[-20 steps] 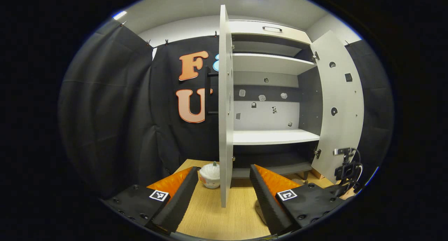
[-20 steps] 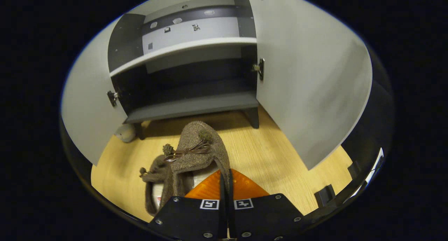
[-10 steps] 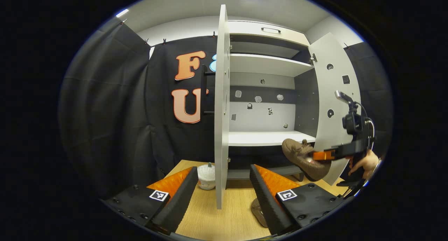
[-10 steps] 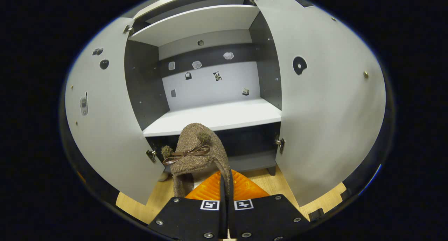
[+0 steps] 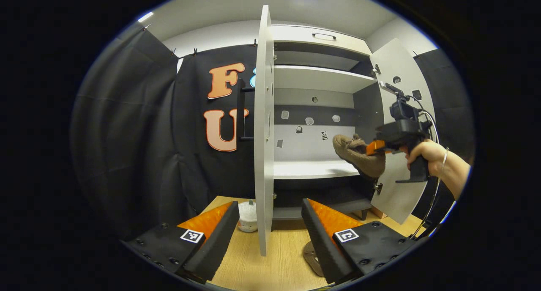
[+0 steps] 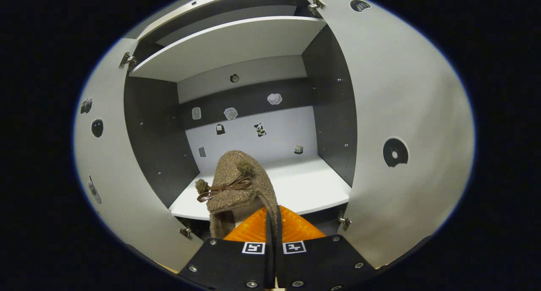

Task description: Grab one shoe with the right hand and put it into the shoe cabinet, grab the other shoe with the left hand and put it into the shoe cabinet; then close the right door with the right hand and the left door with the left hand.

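In the right gripper view, the right gripper [image 6: 272, 217] at 6 o'clock has its fingers nearly together, pinching the rim of a shoe [image 6: 236, 185]: a brown, fuzzy slipper with a thin bow and two pompoms. It hangs in the air before the cabinet's [image 6: 329, 96] white middle shelf [image 6: 296, 185], between the two open doors.

In the left gripper view, the left gripper [image 5: 270, 231] gapes wide and holds nothing. The second shoe [image 5: 312, 255] lies on the wooden floor [image 5: 270, 265] beside its right finger. The left door [image 5: 263, 130] stands edge-on at 12 o'clock; a white pot [image 5: 247, 217] sits behind it.
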Demonstrator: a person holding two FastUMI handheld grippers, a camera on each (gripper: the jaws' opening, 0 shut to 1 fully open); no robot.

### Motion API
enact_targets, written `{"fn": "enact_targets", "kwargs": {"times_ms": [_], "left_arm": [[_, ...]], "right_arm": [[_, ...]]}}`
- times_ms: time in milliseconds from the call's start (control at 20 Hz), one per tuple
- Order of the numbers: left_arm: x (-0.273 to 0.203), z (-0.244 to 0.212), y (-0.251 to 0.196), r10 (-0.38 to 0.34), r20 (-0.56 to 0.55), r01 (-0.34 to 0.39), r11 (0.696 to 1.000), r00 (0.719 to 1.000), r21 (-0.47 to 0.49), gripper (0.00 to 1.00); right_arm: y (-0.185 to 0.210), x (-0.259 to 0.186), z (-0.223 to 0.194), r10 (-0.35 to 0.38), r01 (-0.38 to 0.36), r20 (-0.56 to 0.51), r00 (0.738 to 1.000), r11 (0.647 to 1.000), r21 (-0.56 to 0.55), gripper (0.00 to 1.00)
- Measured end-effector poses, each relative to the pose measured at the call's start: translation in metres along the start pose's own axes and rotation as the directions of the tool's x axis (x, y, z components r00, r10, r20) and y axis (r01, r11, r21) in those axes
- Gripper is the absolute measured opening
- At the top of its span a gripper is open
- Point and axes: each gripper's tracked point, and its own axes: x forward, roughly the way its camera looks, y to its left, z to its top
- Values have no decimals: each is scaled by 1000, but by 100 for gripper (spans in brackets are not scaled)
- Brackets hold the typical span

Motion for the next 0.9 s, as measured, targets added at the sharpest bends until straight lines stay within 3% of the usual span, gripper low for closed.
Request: {"fn": "enact_targets", "kwargs": {"times_ms": [350,650,900], "left_arm": [[18,-5,7,21,-16,-21,1000,1000,7,96],[29,-15,10,39,-41,-39,999,998,8,96],[35,-24,12,57,-74,-56,998,996,7,97]], "right_arm": [[5,78,38,-41,41,8,999,999,6,0],[4,137,16,-67,67,-78,995,998,1,0],[6,153,1,-82,79,-108,991,996,-32,2]]}}
